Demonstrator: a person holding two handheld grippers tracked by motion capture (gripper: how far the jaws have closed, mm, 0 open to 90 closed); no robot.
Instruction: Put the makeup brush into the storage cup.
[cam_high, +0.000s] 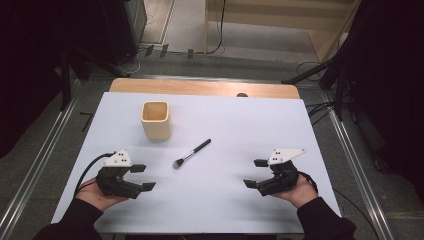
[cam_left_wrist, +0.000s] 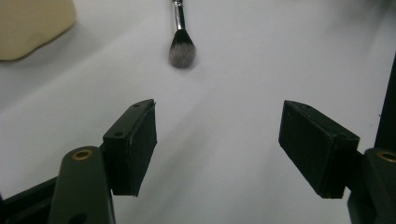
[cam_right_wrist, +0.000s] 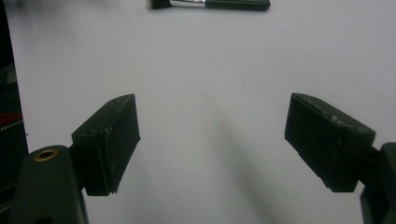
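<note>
High view first: a white table (cam_high: 225, 210) has a small makeup brush (cam_high: 192, 153) lying flat near its middle. A cream cup (cam_high: 156, 120) stands upright up and to the left of the brush, near it but not touching. The soft hairy end of the brush points down toward the person, and the black handle points up and to the right.

The left gripper (cam_high: 143, 177) sits low on the left side of the table, held in a hand. The right gripper (cam_high: 255, 173) sits low on the right side. The brush lies between them, a bit closer to the left one. Neither gripper touches it.

Left gripper view shows its two black jaws standing wide apart with only bare table between them. The brush (cam_left_wrist: 181, 44) lies ahead, hairs first, and a corner of the cup (cam_left_wrist: 32, 25) shows at the top left. Right gripper view shows its jaws wide apart too, holding nothing, and the brush (cam_right_wrist: 210, 4) lies far off at the top edge.

I think this is the very start: nothing is picked up yet. The job is probably to put the brush in the cup, though I cannot be sure. The next move calls for one gripper to reach the brush, come down over the thin handle, and close gently on it. The handle is thin and lies flat, so the jaws must go low to the table.
</note>
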